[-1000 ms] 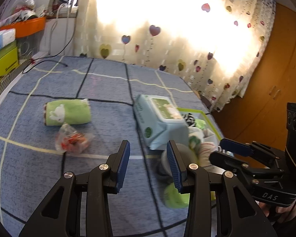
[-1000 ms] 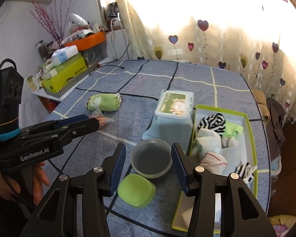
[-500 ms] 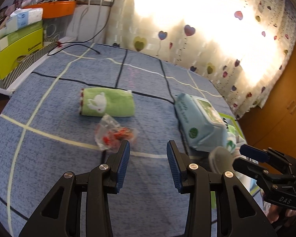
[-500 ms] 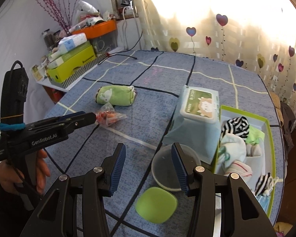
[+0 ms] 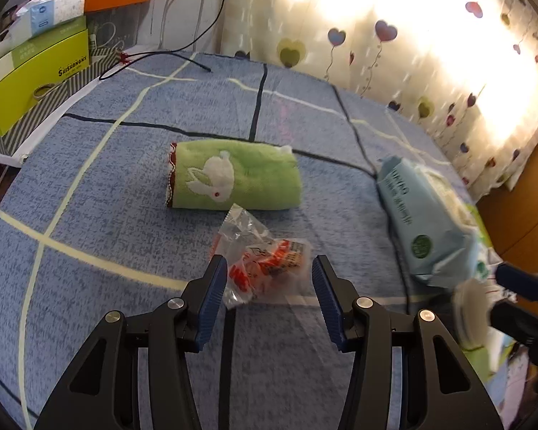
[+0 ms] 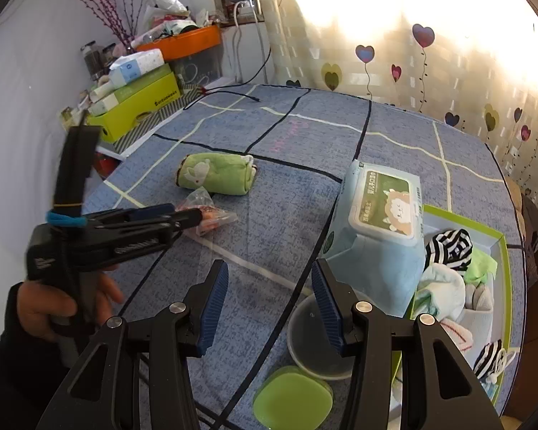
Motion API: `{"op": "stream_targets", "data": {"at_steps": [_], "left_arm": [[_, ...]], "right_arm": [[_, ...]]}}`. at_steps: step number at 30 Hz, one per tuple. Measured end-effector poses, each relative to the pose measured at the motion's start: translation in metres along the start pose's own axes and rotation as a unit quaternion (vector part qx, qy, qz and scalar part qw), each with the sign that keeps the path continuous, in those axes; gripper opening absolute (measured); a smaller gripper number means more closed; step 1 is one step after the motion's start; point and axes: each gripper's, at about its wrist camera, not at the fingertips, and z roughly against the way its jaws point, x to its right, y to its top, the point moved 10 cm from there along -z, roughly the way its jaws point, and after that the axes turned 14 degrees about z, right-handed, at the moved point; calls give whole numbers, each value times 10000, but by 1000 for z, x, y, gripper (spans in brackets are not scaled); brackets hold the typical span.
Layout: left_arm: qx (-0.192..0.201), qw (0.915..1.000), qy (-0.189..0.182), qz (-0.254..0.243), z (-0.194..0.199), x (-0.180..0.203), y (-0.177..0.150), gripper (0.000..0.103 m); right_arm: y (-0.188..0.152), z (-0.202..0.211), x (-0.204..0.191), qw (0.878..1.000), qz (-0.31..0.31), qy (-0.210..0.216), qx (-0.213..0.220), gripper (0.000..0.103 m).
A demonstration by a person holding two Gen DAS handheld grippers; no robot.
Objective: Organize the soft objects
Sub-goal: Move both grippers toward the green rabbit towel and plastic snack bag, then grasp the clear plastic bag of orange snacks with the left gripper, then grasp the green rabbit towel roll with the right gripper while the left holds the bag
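Observation:
A rolled green towel with a white rabbit (image 5: 233, 177) (image 6: 215, 173) lies on the blue checked cloth. A clear crinkly snack packet with red print (image 5: 265, 261) (image 6: 209, 211) lies just in front of it. My left gripper (image 5: 269, 286) is open, its blue pads on either side of the packet's near end; it also shows in the right wrist view (image 6: 186, 215). My right gripper (image 6: 269, 301) is open and empty above the cloth. A green-rimmed box (image 6: 502, 251) at the right holds several socks and soft cloths.
A light-blue wet-wipes pack (image 6: 380, 222) (image 5: 423, 215) lies beside the box. A clear round bowl (image 6: 315, 344) and a green lid (image 6: 294, 401) sit near my right gripper. Boxes and an orange tray (image 6: 143, 86) line the far-left shelf. A black cable (image 5: 161, 57) trails onto the cloth.
My left gripper has swung left and forward, away from the wipes pack, so the snack packet now lies between its open pads. My right gripper has shifted slightly left.

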Motion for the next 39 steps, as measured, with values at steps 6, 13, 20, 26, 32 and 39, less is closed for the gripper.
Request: {"op": "stream_targets", "data": {"at_steps": [6, 13, 20, 26, 32, 39], "left_arm": [[-62, 9999, 141, -73, -18, -1, 0, 50], [-16, 9999, 109, 26, -20, -7, 0, 39], [79, 9994, -49, 343, -4, -20, 5, 34], [217, 9985, -169, 463, 14, -29, 11, 34], [278, 9975, -246, 606, 25, -48, 15, 34], [362, 9954, -271, 843, 35, -71, 22, 34]], "right_arm": [[2, -6, 3, 10000, 10, 6, -48, 48], [11, -12, 1, 9998, 162, -18, -106, 48], [31, -21, -6, 9983, 555, -61, -179, 48], [56, -45, -19, 9927, 1137, 164, -364, 48], [77, -86, -37, 9810, 1778, 364, -681, 52], [99, -136, -60, 9565, 2721, 582, -878, 56]]}}
